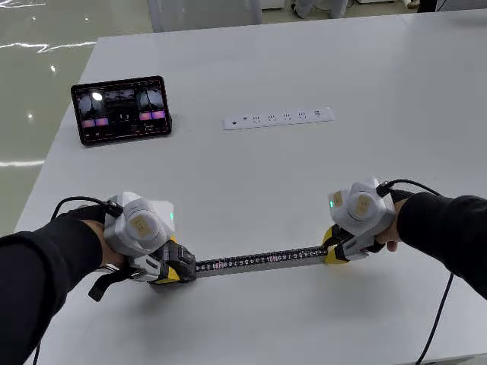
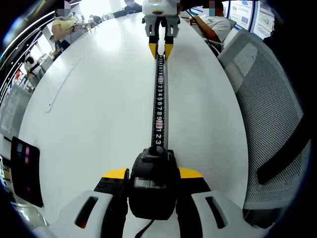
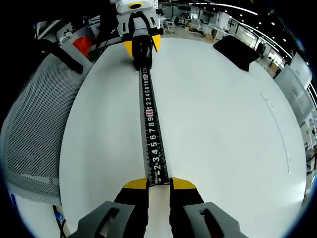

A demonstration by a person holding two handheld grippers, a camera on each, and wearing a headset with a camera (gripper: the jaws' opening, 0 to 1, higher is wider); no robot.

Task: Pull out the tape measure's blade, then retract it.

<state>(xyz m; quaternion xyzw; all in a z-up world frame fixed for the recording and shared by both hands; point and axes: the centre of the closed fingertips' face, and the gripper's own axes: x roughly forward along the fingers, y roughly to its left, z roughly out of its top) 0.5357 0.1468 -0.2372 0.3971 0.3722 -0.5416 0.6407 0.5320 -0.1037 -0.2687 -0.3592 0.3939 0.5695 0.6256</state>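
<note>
While the left gripper (image 2: pixel 153 174) clamps the tape measure case (image 2: pixel 153 193) in its fingers (image 2: pixel 115 174), the right gripper (image 3: pixel 159 184) pinches the tip of the blade (image 3: pixel 150 124), stretched between them over the counter (image 1: pixel 266 175); a slip there could whip it back.

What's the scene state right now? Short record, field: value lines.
left tongs: shut on the black tape measure case
right tongs: shut on the tip of the dark flat numbered blade
blade: pulled out, straight between the two tongs, low over the white tabletop
task stage: pull-out done, retraction not yet done
other items: black tablet with lit screen and white power strip, both on the far side of the blade
</note>
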